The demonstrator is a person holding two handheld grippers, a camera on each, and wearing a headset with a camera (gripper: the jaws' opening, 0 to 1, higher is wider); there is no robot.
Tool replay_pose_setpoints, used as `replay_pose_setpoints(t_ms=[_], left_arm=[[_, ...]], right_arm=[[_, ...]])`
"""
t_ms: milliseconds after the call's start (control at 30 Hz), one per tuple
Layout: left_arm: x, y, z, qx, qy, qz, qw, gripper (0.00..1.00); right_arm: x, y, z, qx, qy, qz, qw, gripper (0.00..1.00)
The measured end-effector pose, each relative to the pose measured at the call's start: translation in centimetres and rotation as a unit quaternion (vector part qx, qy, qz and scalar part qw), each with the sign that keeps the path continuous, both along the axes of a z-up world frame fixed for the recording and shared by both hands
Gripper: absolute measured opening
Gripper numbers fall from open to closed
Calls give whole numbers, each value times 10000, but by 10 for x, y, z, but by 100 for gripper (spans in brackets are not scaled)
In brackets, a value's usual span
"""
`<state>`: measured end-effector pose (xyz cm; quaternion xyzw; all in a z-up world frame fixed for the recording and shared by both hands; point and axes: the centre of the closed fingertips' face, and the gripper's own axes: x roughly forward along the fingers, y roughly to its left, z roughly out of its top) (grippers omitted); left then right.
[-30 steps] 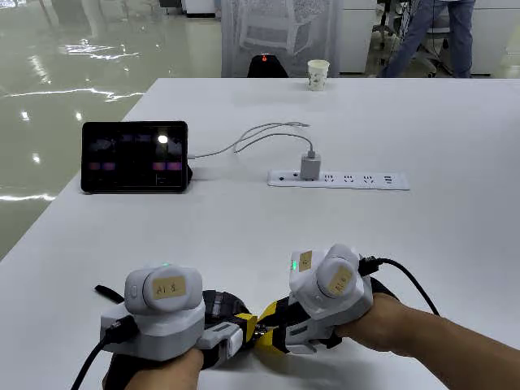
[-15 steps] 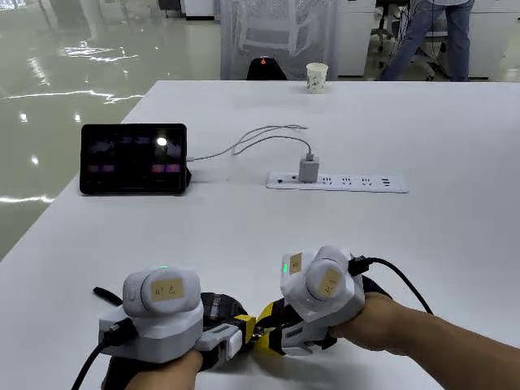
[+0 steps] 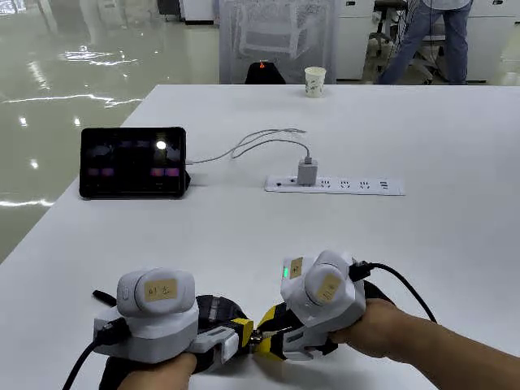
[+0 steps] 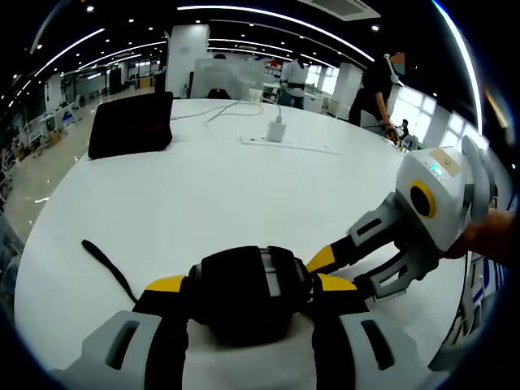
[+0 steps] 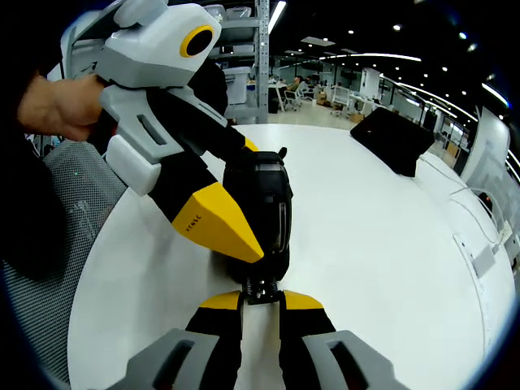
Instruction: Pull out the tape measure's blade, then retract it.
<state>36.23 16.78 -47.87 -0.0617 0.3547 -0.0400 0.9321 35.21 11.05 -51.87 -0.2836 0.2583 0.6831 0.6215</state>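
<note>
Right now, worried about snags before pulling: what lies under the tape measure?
White table shows around the tape measure, its strap trailing beside. The underside is covered by its body and the left tongs.

Tape measure: black case, grey band, low over white table nr front edge, gripped betw jaws of left gripper. Blade hook just at case mouth, pinched in right gripper. Black strap lies on table

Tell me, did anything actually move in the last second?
Nothing clearly moved; the slight shift of the whole picture is the headset camera. The left gripper stays clamped around the tape measure, and the right gripper stays pinched on the blade tip right at the case, with the blade not yet drawn out. The tablet and power strip lie as before.
</note>
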Motion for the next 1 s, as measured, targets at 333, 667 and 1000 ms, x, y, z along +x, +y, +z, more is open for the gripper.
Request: replay_pose_setpoints(t_ms=[333,667,1000], left_arm=[[-8,0,4,58,-54,-160,9998,59],[-18,-1,8,141,-89,-386,9991,64],[-30,-8,11,45,-202,-687,9974,67]], right_arm=[[0,-15,7,32,-41,-227,9997,17],[2,-35,16,47,-84,-508,9987,23],[0,-60,25,199,-98,-914,9956,33]])
